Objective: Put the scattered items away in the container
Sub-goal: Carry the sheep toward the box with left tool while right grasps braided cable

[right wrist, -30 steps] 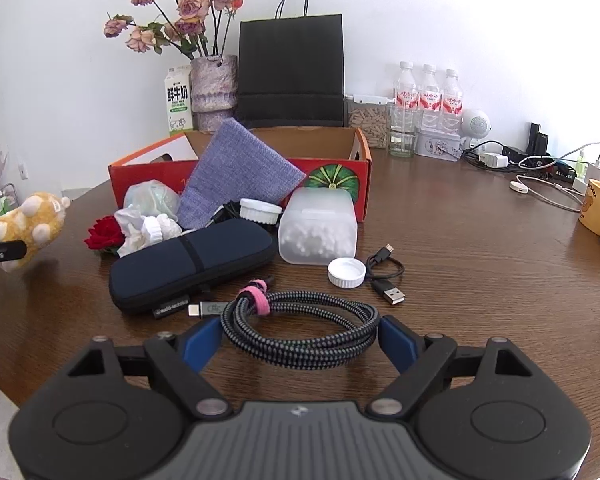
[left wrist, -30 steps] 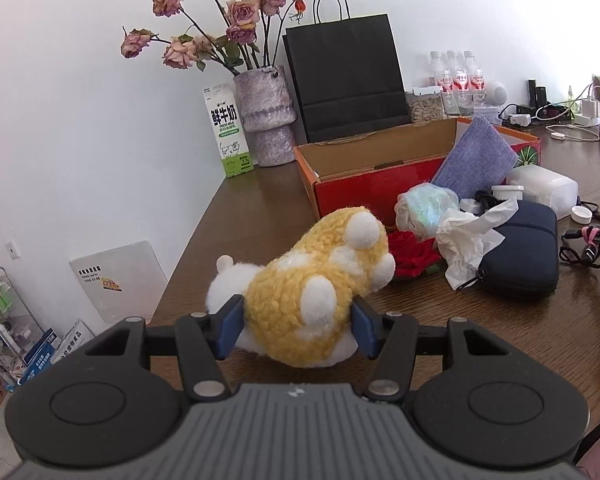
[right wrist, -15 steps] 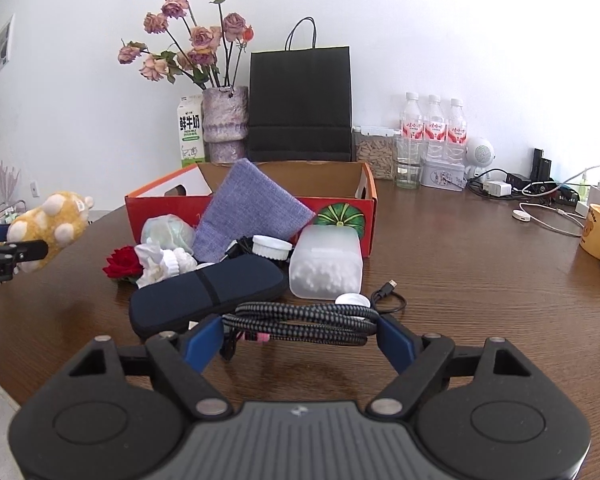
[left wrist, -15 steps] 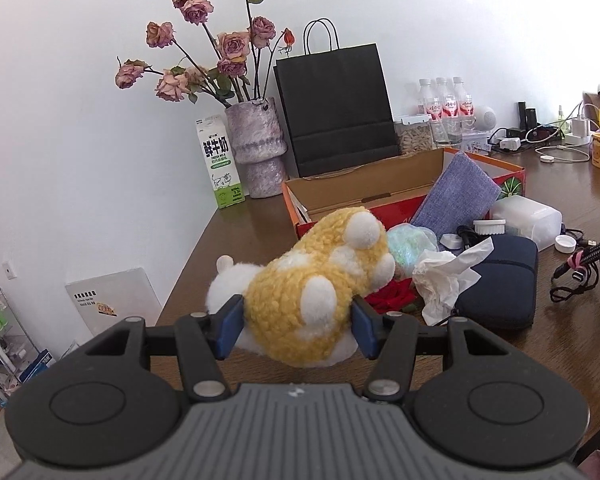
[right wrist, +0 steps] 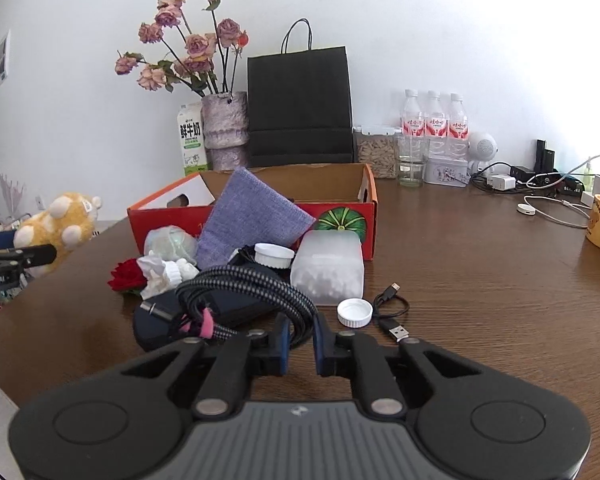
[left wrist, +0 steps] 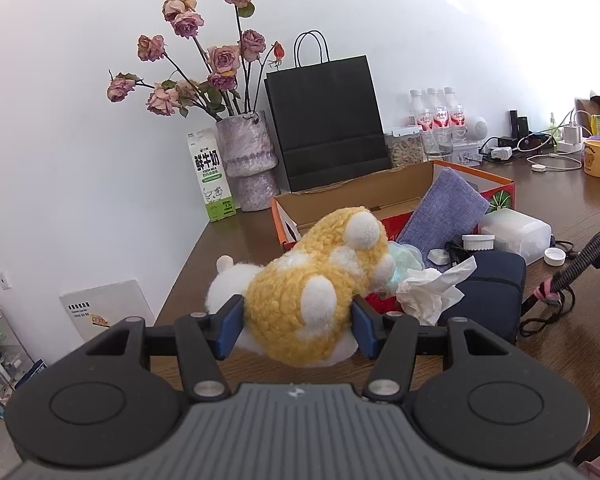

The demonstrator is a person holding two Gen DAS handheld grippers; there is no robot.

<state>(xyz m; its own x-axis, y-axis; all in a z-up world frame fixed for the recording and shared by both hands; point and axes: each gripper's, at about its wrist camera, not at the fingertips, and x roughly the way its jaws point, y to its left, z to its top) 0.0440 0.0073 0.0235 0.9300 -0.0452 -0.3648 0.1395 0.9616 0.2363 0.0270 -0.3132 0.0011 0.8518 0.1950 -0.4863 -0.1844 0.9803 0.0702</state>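
Blue pads on the left tongs are squeezed into the sides of the plush, so that one's gripped and carried clear of the worktop, parked just short of the box. Makes sense to me: grabbing it across the fat middle lets the fluff squash and lock in instead of slipping out. Its long axis runs away from the camera and a bit to the right, the white end nearest the tongs on the left and the yellow spotted end pointing at the box.

Right tongs are closing on the cable, and the braided loops are already pinched between the pads (looks like just one side of the coil got caught). So the coil stands up on edge, leaning left and away from the camera over the navy case, with its pink tie and plug dangling on the left. Guessing a bundle held by one side like that could swing or snag on the pile on the way over.

Everything else waits in front of the box: a purple cloth propped against its wall, a frosted tub, a white cap, a tissue and a red rose.
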